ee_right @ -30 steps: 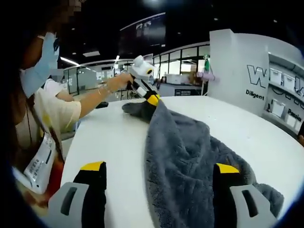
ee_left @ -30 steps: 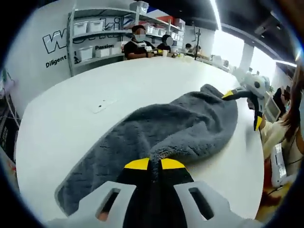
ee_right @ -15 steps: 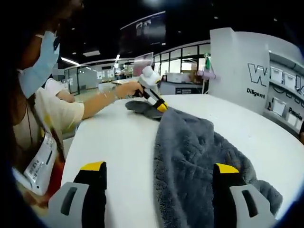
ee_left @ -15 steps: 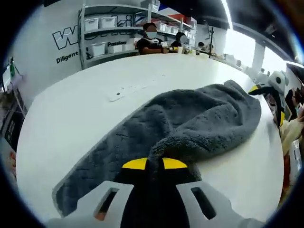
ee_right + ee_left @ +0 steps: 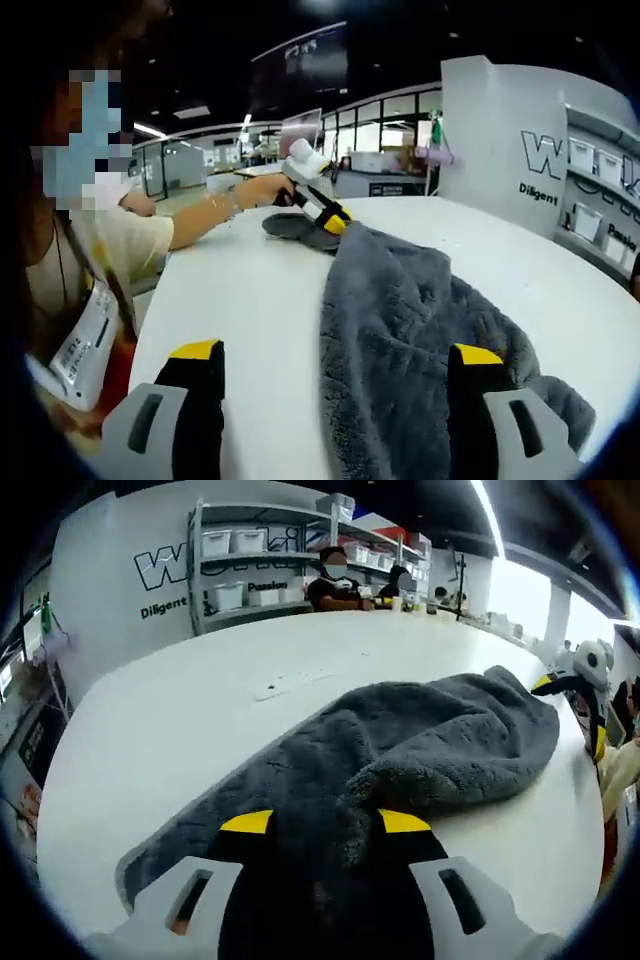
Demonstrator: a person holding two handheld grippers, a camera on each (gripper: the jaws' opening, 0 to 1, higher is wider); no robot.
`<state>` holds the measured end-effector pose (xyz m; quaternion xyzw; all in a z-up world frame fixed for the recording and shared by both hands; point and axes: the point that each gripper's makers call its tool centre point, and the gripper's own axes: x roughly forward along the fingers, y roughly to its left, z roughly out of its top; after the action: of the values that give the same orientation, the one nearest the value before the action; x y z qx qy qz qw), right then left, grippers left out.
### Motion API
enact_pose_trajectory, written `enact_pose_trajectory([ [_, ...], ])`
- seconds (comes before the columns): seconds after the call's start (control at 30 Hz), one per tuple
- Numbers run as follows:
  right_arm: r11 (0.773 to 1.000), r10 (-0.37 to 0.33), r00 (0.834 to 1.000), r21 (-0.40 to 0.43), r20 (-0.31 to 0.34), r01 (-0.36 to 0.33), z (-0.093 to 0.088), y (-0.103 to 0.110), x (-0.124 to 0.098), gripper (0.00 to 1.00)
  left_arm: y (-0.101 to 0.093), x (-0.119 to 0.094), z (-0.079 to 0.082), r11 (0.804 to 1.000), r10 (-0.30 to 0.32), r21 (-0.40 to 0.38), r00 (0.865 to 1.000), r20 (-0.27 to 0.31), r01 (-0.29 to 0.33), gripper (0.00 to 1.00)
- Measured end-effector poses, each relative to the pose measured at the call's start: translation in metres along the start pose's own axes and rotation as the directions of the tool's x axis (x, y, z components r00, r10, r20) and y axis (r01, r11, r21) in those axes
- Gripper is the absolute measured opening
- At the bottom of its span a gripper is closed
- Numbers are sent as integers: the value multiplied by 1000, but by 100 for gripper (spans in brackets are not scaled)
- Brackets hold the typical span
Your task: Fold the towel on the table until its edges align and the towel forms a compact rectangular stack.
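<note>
In the left gripper view we see the grey towel (image 5: 400, 750) bunched and crumpled across the white table (image 5: 150, 740). Its near end lies between the parted jaws of the left gripper (image 5: 325, 825), whose grip we cannot make out. In the right gripper view the right gripper (image 5: 335, 355) stands wide open, holding nothing; the towel's lower edge is cut off there. At the towel's far corner, the left gripper's tips are too small to judge.

White lettered wall (image 5: 110, 570), bin-filled shelving (image 5: 260, 565), bright ceiling strip (image 5: 493, 520).
</note>
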<state>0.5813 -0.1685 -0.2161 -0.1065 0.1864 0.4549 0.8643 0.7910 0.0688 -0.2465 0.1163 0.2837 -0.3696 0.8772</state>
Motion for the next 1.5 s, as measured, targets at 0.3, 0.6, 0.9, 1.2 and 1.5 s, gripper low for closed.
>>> enact_pose_trajectory([
  [0.3, 1000, 2, 1000, 1, 0, -2, 1, 0, 0, 93, -35, -34, 4, 999, 5, 34, 997, 73, -8, 49],
  [0.6, 1000, 3, 1000, 3, 3, -3, 2, -1, 0, 93, -79, -35, -5, 994, -20, 111, 994, 104, 8, 47],
  [0.9, 1000, 9, 1000, 2, -3, -9, 1, 0, 1, 92, -69, -61, 12, 988, 85, 108, 968, 236, -113, 39],
  [1.2, 1000, 14, 1000, -3, -8, -14, 0, 2, 2, 92, -98, -44, -4, 996, -37, 93, 982, 185, 20, 38],
  [1.5, 1000, 16, 1000, -3, -15, -16, -2, 2, 2, 92, -101, -18, -22, 993, -65, 102, 994, 89, 56, 35],
])
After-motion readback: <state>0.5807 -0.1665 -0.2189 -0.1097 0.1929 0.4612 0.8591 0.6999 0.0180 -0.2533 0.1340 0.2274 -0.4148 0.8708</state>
